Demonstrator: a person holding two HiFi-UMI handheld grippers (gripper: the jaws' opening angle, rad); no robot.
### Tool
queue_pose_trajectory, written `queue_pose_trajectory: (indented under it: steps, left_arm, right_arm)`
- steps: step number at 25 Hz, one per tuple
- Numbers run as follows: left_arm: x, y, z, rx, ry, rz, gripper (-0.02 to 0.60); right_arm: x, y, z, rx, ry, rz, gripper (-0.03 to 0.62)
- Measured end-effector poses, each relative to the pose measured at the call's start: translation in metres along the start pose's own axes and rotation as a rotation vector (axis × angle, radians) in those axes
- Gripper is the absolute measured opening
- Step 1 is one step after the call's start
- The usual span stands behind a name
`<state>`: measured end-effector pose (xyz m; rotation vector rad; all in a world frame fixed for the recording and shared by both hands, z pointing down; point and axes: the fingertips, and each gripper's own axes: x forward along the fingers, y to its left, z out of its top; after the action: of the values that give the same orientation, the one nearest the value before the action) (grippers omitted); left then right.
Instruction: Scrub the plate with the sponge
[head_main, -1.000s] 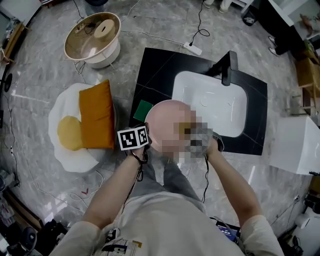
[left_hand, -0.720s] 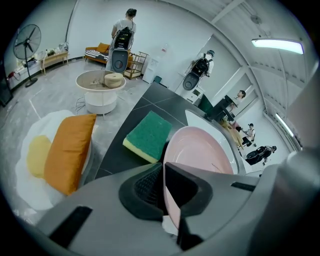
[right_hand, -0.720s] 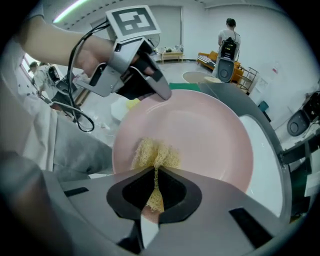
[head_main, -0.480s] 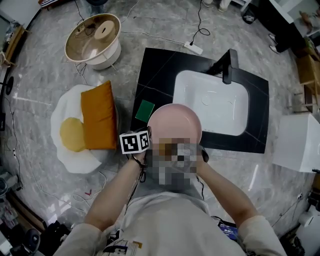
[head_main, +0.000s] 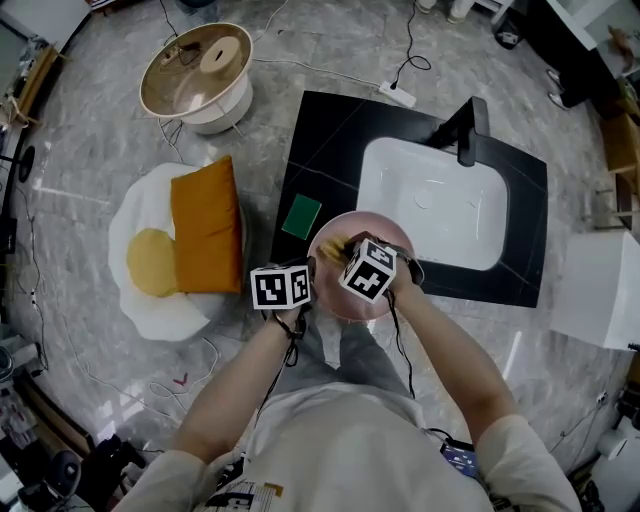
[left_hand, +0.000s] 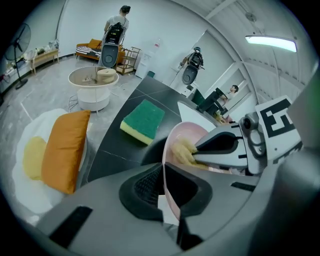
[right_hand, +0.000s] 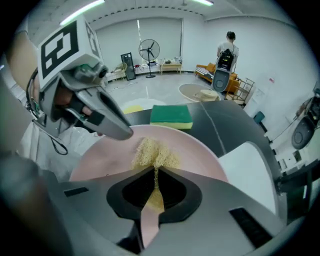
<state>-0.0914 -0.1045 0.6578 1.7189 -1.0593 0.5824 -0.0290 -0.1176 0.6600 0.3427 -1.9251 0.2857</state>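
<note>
Our right gripper (right_hand: 156, 172) is clamped on a yellow scrub pad (right_hand: 155, 152), jaws pinched tight w/ the pad's tuft fanning out past the tips and resting on the pink plate (right_hand: 200, 150). The left gripper (left_hand: 162, 172) has its jaws closed on the plate's rim, at about 8 o'clock in the head view, so the plate hangs in front of us just off the near edge of the black counter (head_main: 330, 130). The white sink (head_main: 440, 210) sits at 1 o'clock from it. To scrub well, we'd judge: keep the left grip firm so the rim can't swivel, press the pad flat rather than tip-first, and work small overlapping circles from the centre out to the rim w/o letting metal scrape the glaze. The plate is round, so no long axis. It's tilted, eating face turned up toward the right gripper, and the left gripper view sees it almost edge-on. A green sponge (head_main: 301, 216) lies unused on the counter at 11 o'clock from the plate, green side up, long axis approx 1-to-7 o'clock.
</note>
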Motion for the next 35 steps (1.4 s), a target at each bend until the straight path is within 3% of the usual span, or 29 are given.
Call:
queue_pose_trajectory:
  steps: [6, 11, 14, 19, 26, 31, 35]
  left_arm:
    - [0.0, 0.002, 0.002, -0.026, -0.015, 0.0, 0.028]
    - [0.0, 0.004, 0.003, -0.011, -0.021, 0.027, 0.026]
    - [0.0, 0.005, 0.003, -0.046, -0.021, 0.013, 0.028]
    - [0.002, 0.005, 0.004, -0.074, -0.022, 0.009, 0.028]
    - [0.001, 0.0, 0.002, -0.027, -0.011, 0.016, 0.029]
    - [0.0, -0.003, 0.0, 0.008, 0.013, 0.006, 0.028]
    - [-0.001, 0.0, -0.003, 0.001, 0.021, -0.003, 0.026]
  right_arm:
    - [-0.013, -0.055, -0.026, 0.064, 0.04, -0.177, 0.046]
    - [-0.029, -0.055, -0.062, 0.069, 0.131, -0.206, 0.044]
    - [-0.038, -0.039, -0.086, 0.071, 0.19, -0.163, 0.044]
    - [-0.045, 0.025, -0.106, 0.1, 0.204, 0.017, 0.044]
    - [-0.025, 0.114, -0.064, 0.06, 0.105, 0.238, 0.044]
    - [-0.009, 0.112, -0.039, -0.019, 0.099, 0.238, 0.046]
    - [-0.003, 0.087, -0.021, -0.007, 0.061, 0.202, 0.046]
